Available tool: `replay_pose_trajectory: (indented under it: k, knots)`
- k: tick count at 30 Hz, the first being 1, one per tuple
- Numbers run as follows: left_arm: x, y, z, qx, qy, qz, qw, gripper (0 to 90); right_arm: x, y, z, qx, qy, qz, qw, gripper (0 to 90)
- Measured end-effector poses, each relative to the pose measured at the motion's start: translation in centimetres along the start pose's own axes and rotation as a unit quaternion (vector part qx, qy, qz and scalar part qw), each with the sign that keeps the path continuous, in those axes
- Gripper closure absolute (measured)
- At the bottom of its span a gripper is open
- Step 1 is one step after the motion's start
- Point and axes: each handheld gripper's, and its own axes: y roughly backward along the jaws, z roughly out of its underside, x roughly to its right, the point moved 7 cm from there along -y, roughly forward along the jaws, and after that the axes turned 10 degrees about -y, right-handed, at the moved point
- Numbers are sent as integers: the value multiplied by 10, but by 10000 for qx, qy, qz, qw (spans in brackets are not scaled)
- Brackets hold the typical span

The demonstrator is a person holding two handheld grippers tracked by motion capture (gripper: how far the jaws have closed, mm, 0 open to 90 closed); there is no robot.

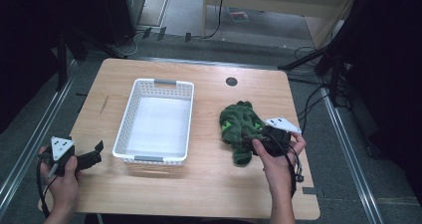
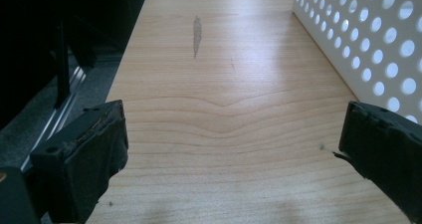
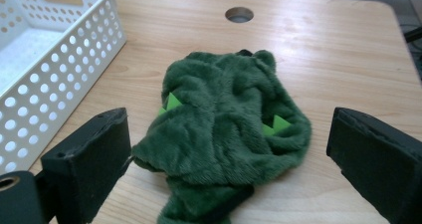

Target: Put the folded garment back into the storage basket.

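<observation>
Left hand-held gripper (image 1: 94,154) jaws wide apart, right hand-held gripper (image 3: 229,159) likewise

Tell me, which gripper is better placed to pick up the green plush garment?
The right gripper: it faces the green plush garment, jaws open. The left gripper is beyond the white basket.

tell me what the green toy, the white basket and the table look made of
Green plush toy: seemingly soft synthetic fleece, matte, with fuzzy pile and limp folds; its bright green spikes look like felt.
White basket: probably moulded plastic, smooth and slightly glossy, with rows of round holes.
Table: pale wood or wood-look laminate, satin, with visible grain lines.
</observation>
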Motion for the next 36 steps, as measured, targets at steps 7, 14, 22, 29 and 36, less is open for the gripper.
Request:
replay_pose_trajectory:
  k: [7,14,22,29,36]
  knots:
    - [1,0,0,-1,-37,22,10000,1,-2,-24,-5,-314,-90,199,9993,32]
    - [1,0,0,-26,-15,50,10000,1,2,-47,-8,-633,-166,403,9970,32]
    - [1,-1,0,-29,-5,63,10000,1,0,-73,-4,-1034,-239,543,9929,47]
    - [1,-1,0,-26,-2,70,10000,1,0,-92,-2,-1207,-285,891,9883,127]
    - [1,-1,0,-26,-7,71,10000,1,1,-107,2,-1466,-421,902,9842,134]
